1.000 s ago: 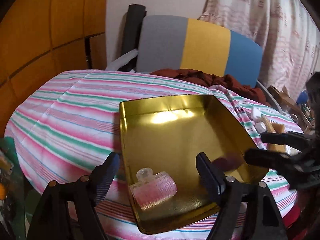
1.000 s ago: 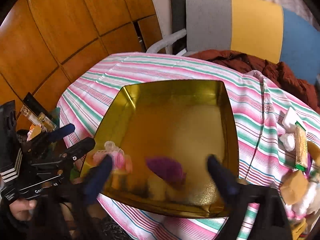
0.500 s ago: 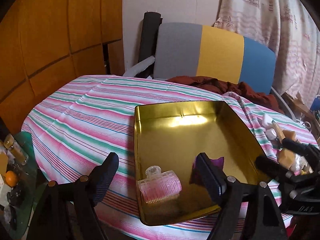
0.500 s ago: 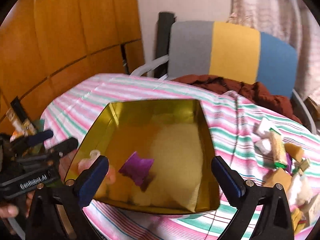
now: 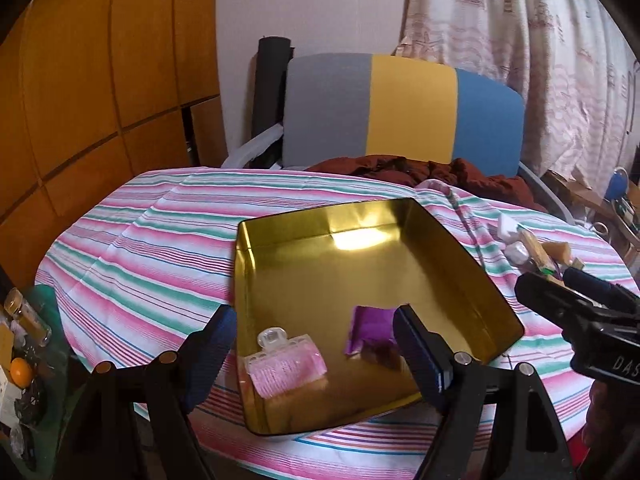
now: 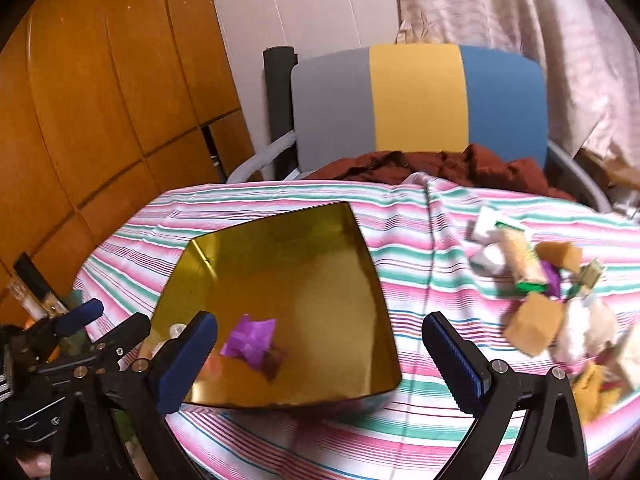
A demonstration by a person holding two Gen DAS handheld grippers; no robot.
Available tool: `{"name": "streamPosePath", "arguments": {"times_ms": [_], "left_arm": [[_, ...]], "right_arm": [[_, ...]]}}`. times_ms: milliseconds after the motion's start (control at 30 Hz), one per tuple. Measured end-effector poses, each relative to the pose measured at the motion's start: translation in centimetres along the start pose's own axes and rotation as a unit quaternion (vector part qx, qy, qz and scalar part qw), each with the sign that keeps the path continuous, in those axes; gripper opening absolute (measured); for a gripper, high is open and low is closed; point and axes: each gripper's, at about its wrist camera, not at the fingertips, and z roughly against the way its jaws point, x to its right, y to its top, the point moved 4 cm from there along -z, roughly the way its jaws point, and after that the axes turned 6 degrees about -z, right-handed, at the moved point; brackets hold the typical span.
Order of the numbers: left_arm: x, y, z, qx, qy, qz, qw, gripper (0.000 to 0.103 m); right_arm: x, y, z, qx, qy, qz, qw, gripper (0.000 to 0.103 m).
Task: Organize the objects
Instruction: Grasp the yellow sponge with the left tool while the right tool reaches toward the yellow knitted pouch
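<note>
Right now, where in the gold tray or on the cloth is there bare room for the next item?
Free: the far half of the gold tray, beyond the pink roller and purple wrapper; also the striped cloth left of the tray. Crowded: the pile of small items right of the tray.

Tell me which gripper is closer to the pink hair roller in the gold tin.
Left. The left gripper hangs open right over the pink hair roller at the gold tin's near-left corner. The right gripper is open off the tin's right side.
</note>
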Motion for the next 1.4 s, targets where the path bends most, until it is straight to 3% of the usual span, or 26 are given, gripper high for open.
{"name": "streamPosePath", "arguments": {"times_ms": [367,567,833,1167,1400], "left_arm": [[1.2,-0.4,1.3,0.013,-0.019,-0.013,0.9997,0.082],[2.0,-0.4,1.7,0.013,-0.029,-0.023,0.9992,0.082],[3.9,-0.5,2.7,0.020,-0.065,-0.039,0.9969,0.082],[4.6,-0.9,1.7,0.001,-0.111,-0.031,0.9934,0.082],[7.6,-0.4,0.5,-0.014,-0.165,-0.057,0.9846,0.082]], "right_arm": [[-0.5,-0.3,1.9,0.009,-0.023,0.021,0.999,0.103],[1.0,-0.6,3.0,0.016,-0.037,-0.001,0.999,0.103],[5.9,-1.4,3.6,-0.004,-0.095,-0.071,0.993,0.103],[12.4,-2.2,4.0,-0.029,-0.142,-0.143,0.979,0.103],[21.5,-1.9,6.3,-0.026,-0.191,-0.235,0.953,0.103]]}}
